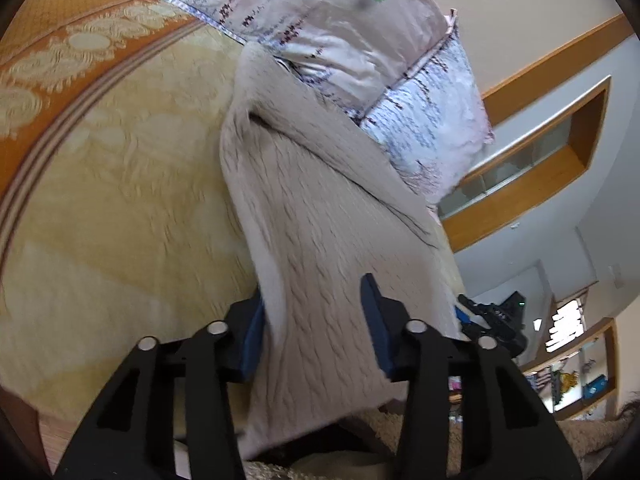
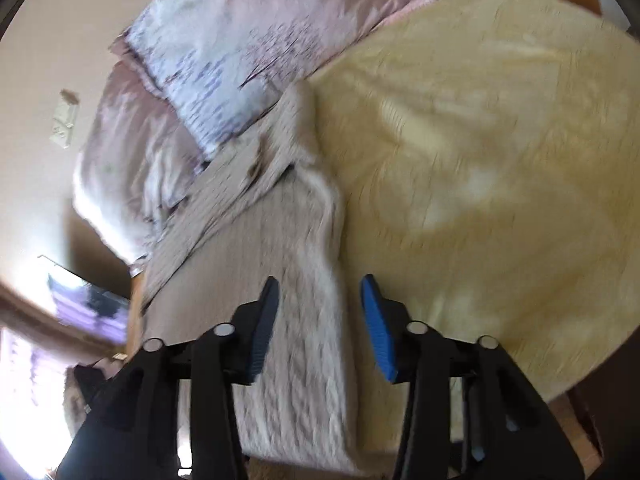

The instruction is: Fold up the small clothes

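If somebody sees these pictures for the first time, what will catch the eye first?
First comes the beige knitted garment, stretched in a long strip on the yellow blanket, running between the open jaws of the left gripper and the right gripper. Next is the pink and white patterned pillow, lying at the far end of the garment.

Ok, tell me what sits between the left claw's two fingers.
The beige knit garment: it runs through the open left claw, shown in the left wrist view.
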Demonstrator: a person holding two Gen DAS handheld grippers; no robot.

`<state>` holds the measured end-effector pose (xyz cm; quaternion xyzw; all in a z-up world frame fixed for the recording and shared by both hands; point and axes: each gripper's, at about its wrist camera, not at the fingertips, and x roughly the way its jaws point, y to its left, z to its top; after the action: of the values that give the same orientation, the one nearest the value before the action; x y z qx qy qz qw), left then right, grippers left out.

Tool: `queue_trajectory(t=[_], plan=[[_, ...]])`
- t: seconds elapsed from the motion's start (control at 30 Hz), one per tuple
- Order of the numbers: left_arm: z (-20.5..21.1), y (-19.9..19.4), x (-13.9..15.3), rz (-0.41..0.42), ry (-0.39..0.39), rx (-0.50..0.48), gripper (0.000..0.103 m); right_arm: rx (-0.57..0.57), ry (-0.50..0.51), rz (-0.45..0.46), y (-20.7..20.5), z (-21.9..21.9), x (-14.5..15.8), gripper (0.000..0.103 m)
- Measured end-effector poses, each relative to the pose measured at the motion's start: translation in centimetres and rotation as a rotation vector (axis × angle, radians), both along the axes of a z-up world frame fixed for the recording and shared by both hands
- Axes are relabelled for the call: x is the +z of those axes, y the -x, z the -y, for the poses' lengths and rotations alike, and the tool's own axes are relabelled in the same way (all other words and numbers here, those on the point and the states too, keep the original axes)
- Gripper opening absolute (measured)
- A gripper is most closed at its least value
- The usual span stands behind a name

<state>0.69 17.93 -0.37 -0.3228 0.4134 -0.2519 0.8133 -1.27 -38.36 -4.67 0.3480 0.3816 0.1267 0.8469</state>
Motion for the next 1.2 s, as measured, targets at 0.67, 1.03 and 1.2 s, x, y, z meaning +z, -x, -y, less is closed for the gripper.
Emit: queue_trajectory(t=[0.67, 1.03, 1.2], plan=[[1.5, 7.0, -5.0, -0.043, 0.068, -0.078, 0.036, 0.28, -0.206, 0.038, 6.8, -0.4, -6.7, 0.035], [2.3, 7.1, -4.8, -0.018, 0.068, -0.138, 0.007, 0.39, -0.173, 0.176, 7.7, -2.1, -5.1, 0.008], [1.6, 6.7, -0.8, 0.11, 0.07, -0.134, 0.006, 0.339, -0.104, 0.332, 8.0, -2.1, -0.2, 0.008]])
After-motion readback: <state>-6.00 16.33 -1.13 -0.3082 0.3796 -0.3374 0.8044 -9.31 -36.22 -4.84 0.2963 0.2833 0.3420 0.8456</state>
